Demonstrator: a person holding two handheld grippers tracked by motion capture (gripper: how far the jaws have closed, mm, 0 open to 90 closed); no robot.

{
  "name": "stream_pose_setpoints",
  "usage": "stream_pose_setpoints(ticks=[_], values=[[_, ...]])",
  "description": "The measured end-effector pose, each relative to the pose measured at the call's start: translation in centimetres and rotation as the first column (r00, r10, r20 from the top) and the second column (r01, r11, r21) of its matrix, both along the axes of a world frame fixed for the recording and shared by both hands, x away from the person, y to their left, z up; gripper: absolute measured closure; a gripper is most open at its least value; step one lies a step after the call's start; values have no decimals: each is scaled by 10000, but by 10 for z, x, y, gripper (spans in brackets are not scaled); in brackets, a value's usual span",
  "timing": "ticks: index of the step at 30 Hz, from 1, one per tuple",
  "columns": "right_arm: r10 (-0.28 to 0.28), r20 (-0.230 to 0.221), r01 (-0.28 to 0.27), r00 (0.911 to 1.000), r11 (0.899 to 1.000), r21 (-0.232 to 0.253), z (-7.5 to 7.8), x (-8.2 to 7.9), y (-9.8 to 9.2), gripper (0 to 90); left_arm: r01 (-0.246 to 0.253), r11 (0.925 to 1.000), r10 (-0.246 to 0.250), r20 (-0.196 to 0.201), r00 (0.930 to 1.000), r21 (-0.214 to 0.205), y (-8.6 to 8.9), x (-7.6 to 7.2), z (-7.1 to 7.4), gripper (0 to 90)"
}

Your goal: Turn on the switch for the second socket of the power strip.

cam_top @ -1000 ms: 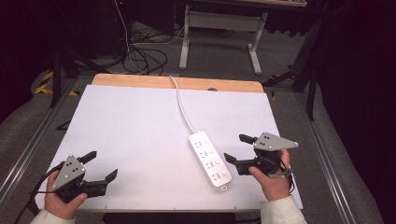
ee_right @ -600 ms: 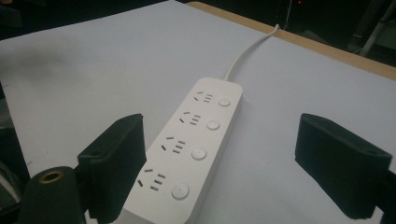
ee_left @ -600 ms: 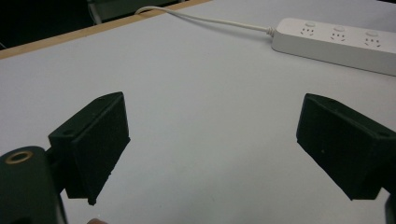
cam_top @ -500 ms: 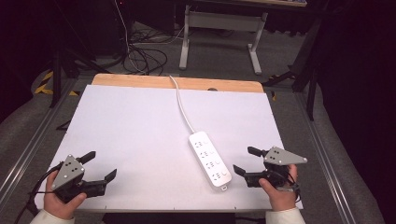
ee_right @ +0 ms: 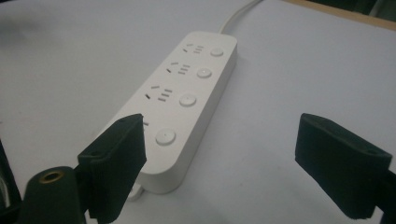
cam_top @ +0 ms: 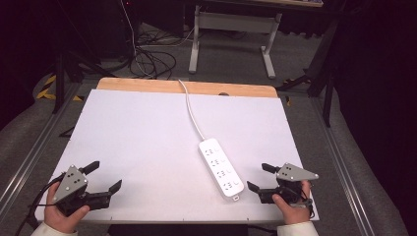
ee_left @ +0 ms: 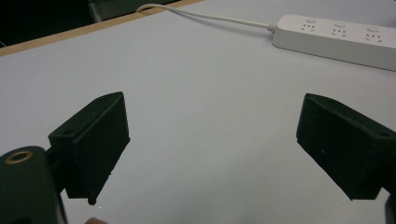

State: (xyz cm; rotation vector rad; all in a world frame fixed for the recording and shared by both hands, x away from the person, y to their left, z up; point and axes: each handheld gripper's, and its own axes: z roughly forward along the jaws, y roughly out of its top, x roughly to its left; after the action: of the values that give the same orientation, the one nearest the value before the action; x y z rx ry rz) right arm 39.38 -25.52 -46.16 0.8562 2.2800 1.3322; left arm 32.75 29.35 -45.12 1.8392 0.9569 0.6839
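A: Table first: what lies on it?

B: One white power strip, on the white sheet which covers the table. It lies right of the middle, toward the near edge, and it is turned a little diagonal. Along the far side, a strip of bare wood shows beyond the sheet.

A: How does it look?

B: It is long and flat, with rounded corners. It has four groups of sockets in a row, and beside each group there is a round button. A white cable leaves its far end and runs over the far edge of the table.

A: Where is the left gripper?

B: At the near left corner, in the person's left hand, well apart from the strip. Its jaws are spread wide and nothing is between them, only white sheet. In the left gripper view the strip is far, at the upper right.

A: And the right gripper?

B: At the near right, in the right hand, just beside the near end of the strip. Its jaws are also wide apart and hold nothing. In the right gripper view one jaw is in front of the strip's near end. Whether it touches, I cannot tell.
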Motion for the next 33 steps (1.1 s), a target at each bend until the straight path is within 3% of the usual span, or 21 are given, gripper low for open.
stream_pose_setpoints(ticks=[3, 12, 17, 33], values=[[-7, -79, 3, 10000, 9988, -491, -7, -3, 1, 164, -63, 10000, 63, 14, 10000, -14, 1, 0, -1, 100], [-120, -470, 104, 9988, 9994, -327, -22, -8, -3, 169, -102, 9999, 102, -102, 9999, -56, 4, 0, -3, 100], [-192, 59, 193, 9998, 9996, -208, -17, -10, -2, 186, 25, 9998, -23, -114, 9999, 178, 2, 2, -4, 100], [-513, 274, 522, 9983, 9981, -329, -17, -11, -1, 185, 54, 9995, -47, -213, 9998, 320, 1, 2, -5, 99]])
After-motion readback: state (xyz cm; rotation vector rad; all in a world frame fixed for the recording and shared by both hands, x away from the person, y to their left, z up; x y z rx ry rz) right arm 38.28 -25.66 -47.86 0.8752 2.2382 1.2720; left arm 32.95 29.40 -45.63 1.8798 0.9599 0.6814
